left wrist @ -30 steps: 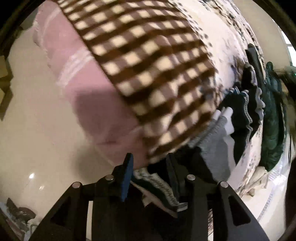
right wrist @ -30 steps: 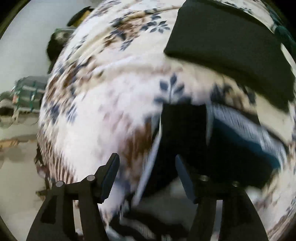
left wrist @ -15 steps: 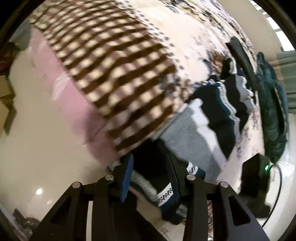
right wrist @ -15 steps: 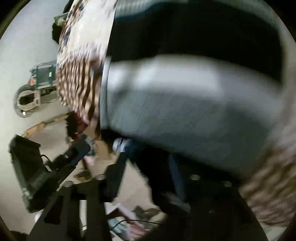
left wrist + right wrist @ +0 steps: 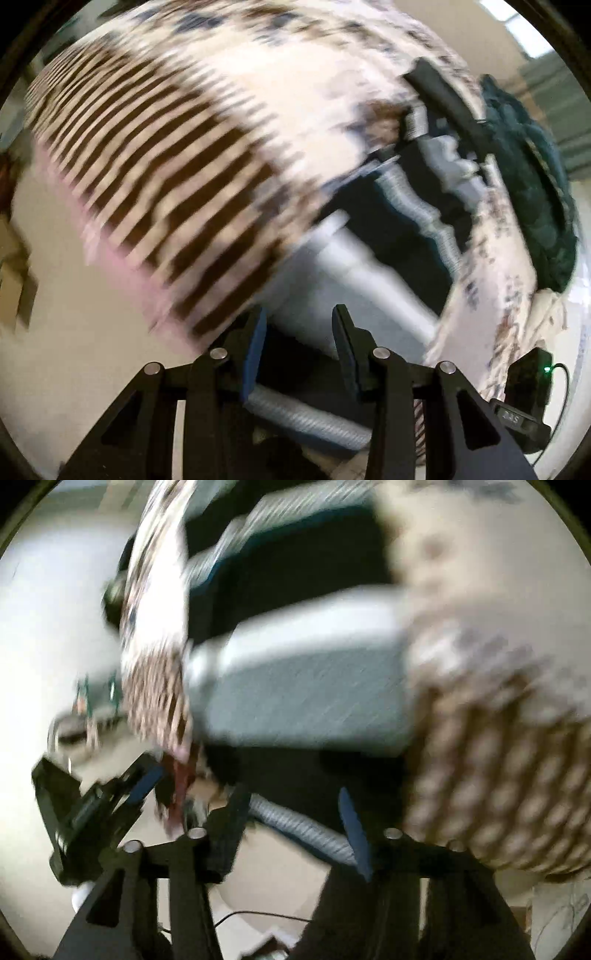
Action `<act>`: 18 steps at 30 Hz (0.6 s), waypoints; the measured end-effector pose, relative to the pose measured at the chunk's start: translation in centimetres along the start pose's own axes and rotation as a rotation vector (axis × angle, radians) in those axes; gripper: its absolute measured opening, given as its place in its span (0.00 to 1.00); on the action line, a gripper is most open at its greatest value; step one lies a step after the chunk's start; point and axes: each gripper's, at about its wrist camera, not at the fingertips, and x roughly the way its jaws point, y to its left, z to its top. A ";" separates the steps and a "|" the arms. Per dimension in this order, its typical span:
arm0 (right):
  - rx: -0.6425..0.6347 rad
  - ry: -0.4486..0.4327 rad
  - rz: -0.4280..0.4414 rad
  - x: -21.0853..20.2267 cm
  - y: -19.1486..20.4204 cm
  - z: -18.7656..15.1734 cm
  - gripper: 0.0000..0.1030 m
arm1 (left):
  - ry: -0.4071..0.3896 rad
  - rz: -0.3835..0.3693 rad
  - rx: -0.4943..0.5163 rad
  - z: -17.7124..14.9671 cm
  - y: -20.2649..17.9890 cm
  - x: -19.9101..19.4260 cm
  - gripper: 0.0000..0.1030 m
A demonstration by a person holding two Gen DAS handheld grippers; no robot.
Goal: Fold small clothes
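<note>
Sweater (image 5: 354, 266) hem sits clamped between left gripper (image 5: 299, 332) jaws.

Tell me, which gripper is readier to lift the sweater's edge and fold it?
Left. The left gripper is clamped on the sweater hem; the right gripper has just been opening its jaws, hem loose between them.

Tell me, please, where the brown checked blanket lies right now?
In the left wrist view the brown checked blanket fills the upper left, over a pink sheet and beside the grey and dark garment on its right.
</note>
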 end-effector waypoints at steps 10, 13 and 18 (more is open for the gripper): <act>0.098 -0.332 -0.039 -10.1 -0.7 20.9 0.56 | 0.011 -0.171 0.252 22.1 -15.5 10.0 0.33; 0.085 -0.385 0.008 -10.9 -0.1 27.5 0.68 | 0.082 -0.156 0.296 26.9 -18.4 15.5 0.33; 0.202 -0.413 0.029 -10.0 -0.6 33.5 0.68 | 0.097 -0.154 0.393 30.0 -20.5 21.4 0.10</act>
